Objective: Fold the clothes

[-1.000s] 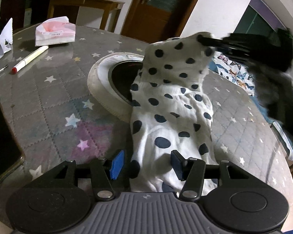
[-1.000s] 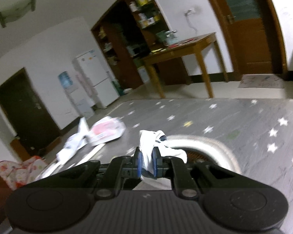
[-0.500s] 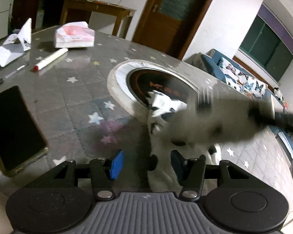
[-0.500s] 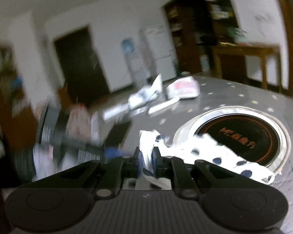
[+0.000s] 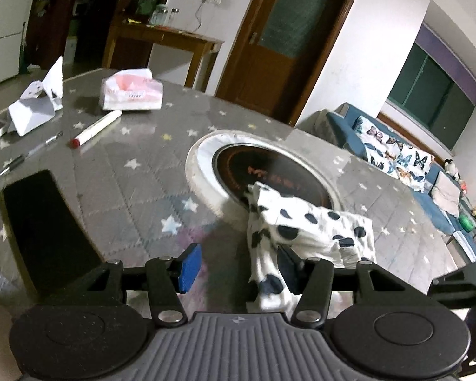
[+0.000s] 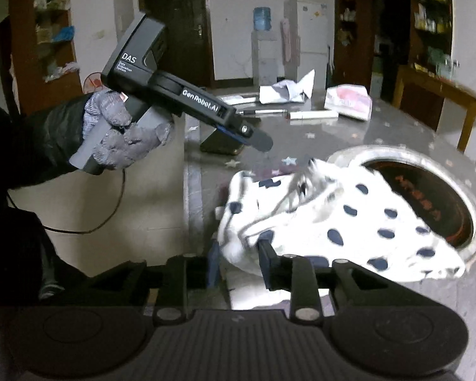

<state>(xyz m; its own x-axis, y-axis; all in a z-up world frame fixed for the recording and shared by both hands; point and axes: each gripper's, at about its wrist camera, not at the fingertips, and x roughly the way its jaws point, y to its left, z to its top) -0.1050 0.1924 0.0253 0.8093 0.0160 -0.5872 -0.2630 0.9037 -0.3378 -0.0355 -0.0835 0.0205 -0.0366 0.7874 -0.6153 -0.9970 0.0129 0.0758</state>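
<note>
- Grey star-patterned bench fills both views; a round hotplate is set into its middle, with a dark room and doors behind.
- I see the spotted garment lying bunched on the bench, one end over the hotplate rim, the other near the bench edge closest to me.
- Left tongs: jaws wide apart, holding nothing. The garment lies beside the right-hand pad; I cannot tell whether they touch.
- Right tongs: jaws parted, with a fold of cloth sitting between them. No pinch is visible, so I judge the cloth released.
- In the right wrist view the left tool is held above the bench edge, clear of the garment.
- Status, as I judge it: one rough fold-over is laid down, but the cloth is rumpled and uneven. Remaining work: flatten, square the edges, make at least one more fold.
- Clutter far across the bench: tissue pack, marker, phone.
</note>
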